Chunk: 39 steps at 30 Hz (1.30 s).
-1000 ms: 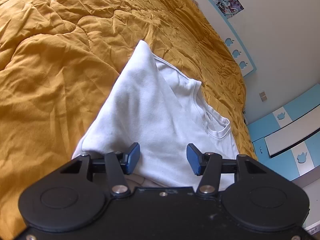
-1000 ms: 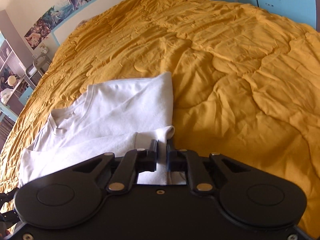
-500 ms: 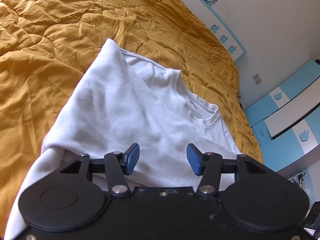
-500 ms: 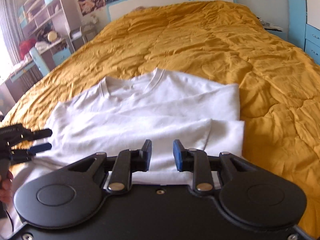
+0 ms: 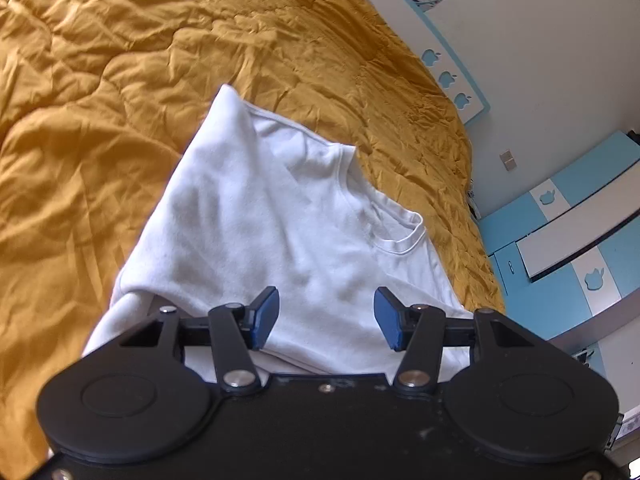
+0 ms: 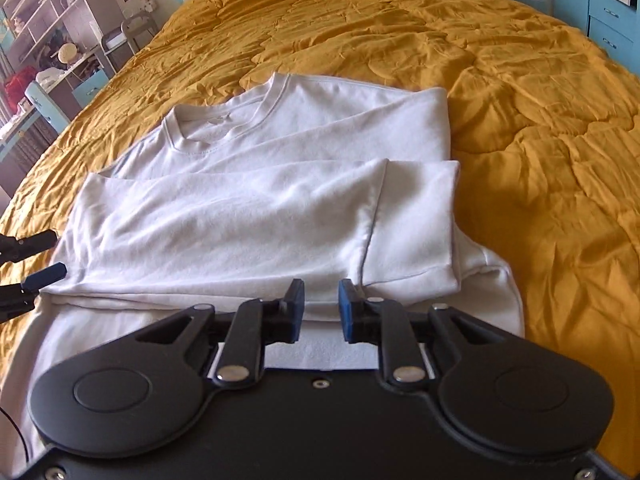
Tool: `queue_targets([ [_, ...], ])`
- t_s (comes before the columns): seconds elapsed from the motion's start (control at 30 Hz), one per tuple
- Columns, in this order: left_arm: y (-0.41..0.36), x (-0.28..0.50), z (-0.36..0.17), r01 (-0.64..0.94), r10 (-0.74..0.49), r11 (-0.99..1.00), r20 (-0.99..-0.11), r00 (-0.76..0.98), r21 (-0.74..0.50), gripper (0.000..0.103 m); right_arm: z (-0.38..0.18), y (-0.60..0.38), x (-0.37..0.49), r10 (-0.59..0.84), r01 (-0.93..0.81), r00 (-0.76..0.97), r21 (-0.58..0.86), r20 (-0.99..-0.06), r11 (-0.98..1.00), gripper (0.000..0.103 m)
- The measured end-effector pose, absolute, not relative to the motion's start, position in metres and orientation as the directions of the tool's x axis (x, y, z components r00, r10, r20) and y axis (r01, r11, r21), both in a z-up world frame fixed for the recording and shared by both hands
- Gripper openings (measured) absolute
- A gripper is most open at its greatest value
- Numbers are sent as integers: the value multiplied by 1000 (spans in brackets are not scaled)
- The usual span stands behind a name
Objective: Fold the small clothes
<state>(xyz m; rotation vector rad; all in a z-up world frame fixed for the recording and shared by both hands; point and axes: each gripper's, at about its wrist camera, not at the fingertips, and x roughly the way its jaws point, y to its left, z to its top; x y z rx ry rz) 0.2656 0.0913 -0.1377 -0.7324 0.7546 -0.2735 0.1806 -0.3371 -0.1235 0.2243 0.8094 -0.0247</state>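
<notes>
White sweatshirt [image 6: 256,216], sleeves folded across

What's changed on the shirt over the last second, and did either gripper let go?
The right gripper let go of the sleeve it had pinched; its jaws are opening with nothing between them, and the sleeve now lies folded across the white shirt. The left gripper stayed open and empty. The shirt remains on the mustard quilt.

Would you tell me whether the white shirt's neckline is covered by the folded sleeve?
No, the neckline lies bare beyond the folded sleeve of the white shirt.
</notes>
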Motion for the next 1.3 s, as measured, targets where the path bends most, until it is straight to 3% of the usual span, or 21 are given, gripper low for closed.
queue_targets([
  [0.1,94,239,-105,50,-490,757,-516,703,-651,56,-97,-338,153,90,81,737,220,-670,972,51],
  [0.33,117,140,-68,157,-532,783,-518,669,-602,57,-55,-350,57,138,-1,787,223,-601,975,54],
  [0.8,198,-14,-125,-105,-467,725,-598,651,-680,57,-105,-422,-99,258,133,688,467,-679,874,56],
  [0.93,190,-50,-125,-82,-473,748,-615,631,-659,57,-104,-398,-120,176,113,687,344,-704,932,56],
  [1.1,171,-69,-132,-62,-406,847,-719,564,-528,57,-110,-372,-126,73,33,646,124,-760,992,56],
  [1.3,191,-68,-143,-160,-395,796,-702,593,-583,57,-126,-408,-123,246,121,632,407,-735,906,56],
])
